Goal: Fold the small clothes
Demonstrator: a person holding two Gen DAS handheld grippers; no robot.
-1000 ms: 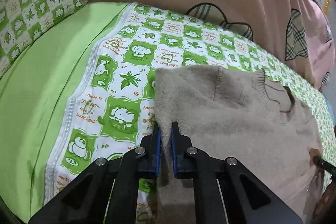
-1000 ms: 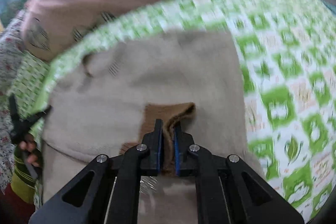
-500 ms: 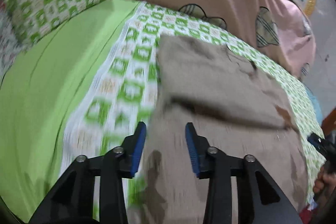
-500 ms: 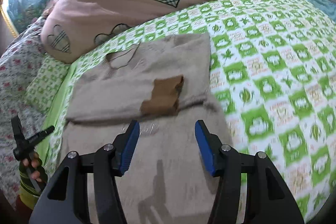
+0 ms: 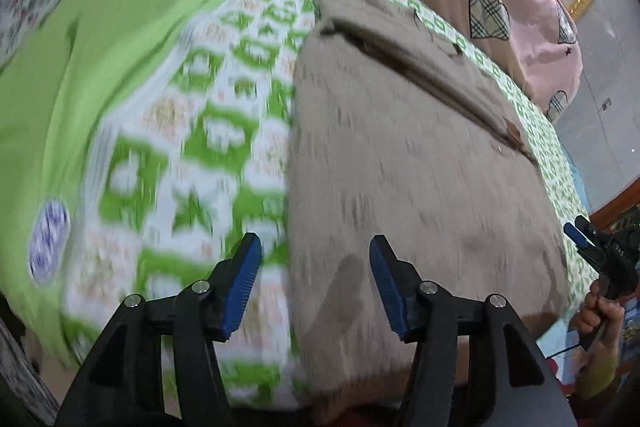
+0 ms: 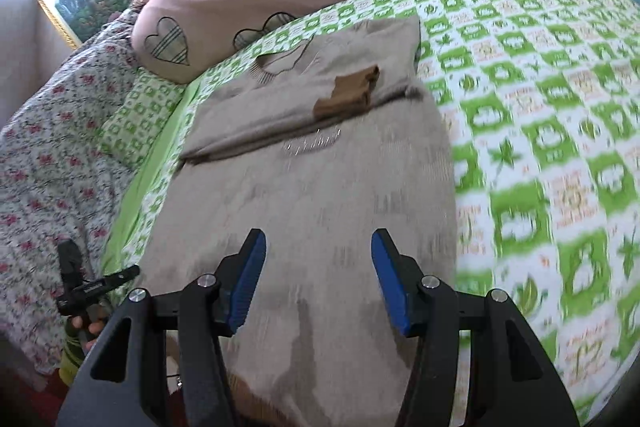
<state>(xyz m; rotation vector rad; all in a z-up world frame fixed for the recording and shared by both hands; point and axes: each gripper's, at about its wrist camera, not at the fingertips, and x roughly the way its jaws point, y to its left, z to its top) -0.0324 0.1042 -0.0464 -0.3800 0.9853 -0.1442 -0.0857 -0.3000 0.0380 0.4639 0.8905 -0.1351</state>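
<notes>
I see the beige sweater (image 6: 320, 195) flat on the bed (image 6: 540, 131), top part folded down over the body. Left gripper (image 5: 314, 281) jaws opening, right gripper (image 6: 318, 277) jaws apart, both empty. Bottom fold left, I judge.

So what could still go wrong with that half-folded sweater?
The beige sweater hangs over the bed's near edge, so it might slide off. The folded sleeves lie loose with a brown cuff on top; a tug could undo them. The left gripper, jaws opening, straddles the sweater's side edge and may catch the green patterned sheet too.
</notes>
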